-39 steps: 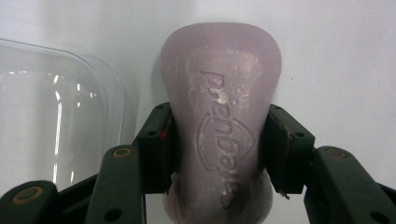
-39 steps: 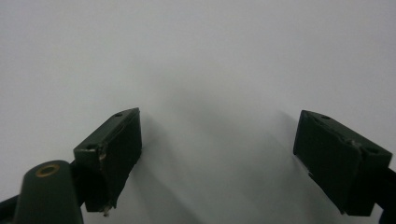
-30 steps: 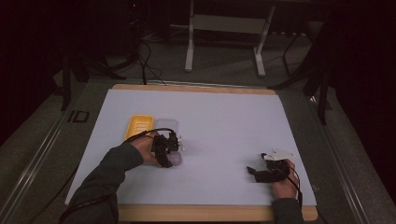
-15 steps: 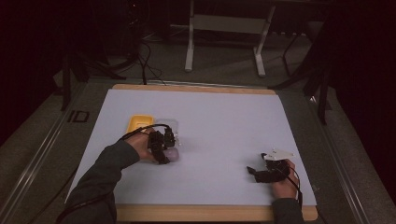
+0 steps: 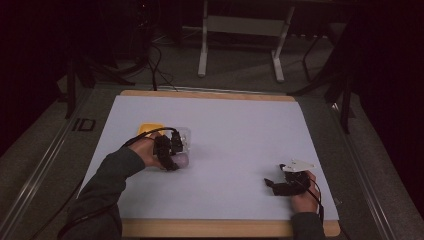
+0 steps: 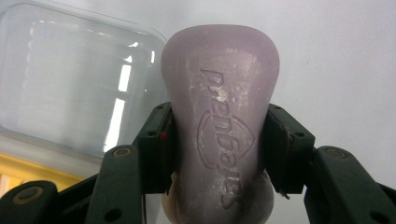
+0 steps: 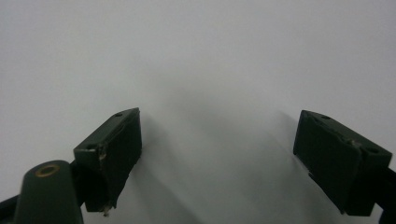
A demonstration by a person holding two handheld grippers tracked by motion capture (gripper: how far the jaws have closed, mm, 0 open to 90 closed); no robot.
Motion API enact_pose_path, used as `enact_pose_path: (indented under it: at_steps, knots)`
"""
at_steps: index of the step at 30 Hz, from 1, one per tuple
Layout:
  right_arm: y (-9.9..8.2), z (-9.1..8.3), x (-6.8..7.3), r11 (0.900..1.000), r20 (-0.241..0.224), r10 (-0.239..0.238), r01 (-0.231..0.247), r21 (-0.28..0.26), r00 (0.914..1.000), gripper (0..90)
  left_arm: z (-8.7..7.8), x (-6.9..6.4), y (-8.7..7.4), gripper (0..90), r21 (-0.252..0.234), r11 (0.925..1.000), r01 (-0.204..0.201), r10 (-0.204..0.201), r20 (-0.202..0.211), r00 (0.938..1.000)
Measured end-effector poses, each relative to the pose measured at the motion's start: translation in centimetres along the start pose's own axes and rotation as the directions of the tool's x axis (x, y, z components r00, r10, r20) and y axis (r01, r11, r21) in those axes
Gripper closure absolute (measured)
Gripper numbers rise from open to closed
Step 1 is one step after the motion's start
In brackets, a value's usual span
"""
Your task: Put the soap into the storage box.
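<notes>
High view: left hand-held gripper [image 5: 172, 152] over the table's [image 5: 240, 125] left half, pinching a pale purple soap bar [image 5: 181, 160] beside a clear lid [image 5: 184, 136] and yellow tray [image 5: 146, 128]; right hand-held gripper [image 5: 272, 184] near the front right.
Left gripper view: pads clamp the soap bar's [image 6: 219, 121] waist; clear lid [image 6: 70, 79] behind.
Right gripper view: right hand-held gripper [image 7: 217, 154] spread wide over bare table [image 7: 210, 56].

Light: we see a dim room, dark toward the far side and both edges.
Table [image 5: 320, 125]: we look down on a white top with a pale wooden edge showing at the near and far sides.
Floor [image 5: 240, 75]: we see grey floor around the table.
Furniture: we make out a white stand [image 5: 240, 30] with two legs beyond the table.
Cables [image 5: 155, 65]: we see dark cords lying on the floor at the far left.
</notes>
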State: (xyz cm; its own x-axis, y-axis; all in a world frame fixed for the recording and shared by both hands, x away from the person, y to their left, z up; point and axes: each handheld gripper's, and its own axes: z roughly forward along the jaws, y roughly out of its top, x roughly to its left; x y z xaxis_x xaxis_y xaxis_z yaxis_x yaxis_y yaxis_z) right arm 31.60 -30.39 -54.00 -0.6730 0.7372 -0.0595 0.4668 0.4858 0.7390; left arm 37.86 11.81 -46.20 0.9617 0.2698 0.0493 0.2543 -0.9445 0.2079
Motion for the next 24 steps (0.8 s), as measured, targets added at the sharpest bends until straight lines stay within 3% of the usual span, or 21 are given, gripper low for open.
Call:
enact_pose_path:
  at_steps: [12,24]
  knots:
    - [0.0,0.0,0.0,1.0000,0.000,0.000,0.000,0.000,1.0000,15.0,-1.1,0.8,-0.5,49.8,-0.007,0.9999,0.014,-0.015,-0.030,0.9994]
    - [0.0,0.0,0.0,1.0000,0.000,-0.001,0.001,0.000,1.0000,15.0,-1.7,1.8,-1.2,49.8,-0.032,0.9976,0.061,-0.062,-0.049,0.9968]
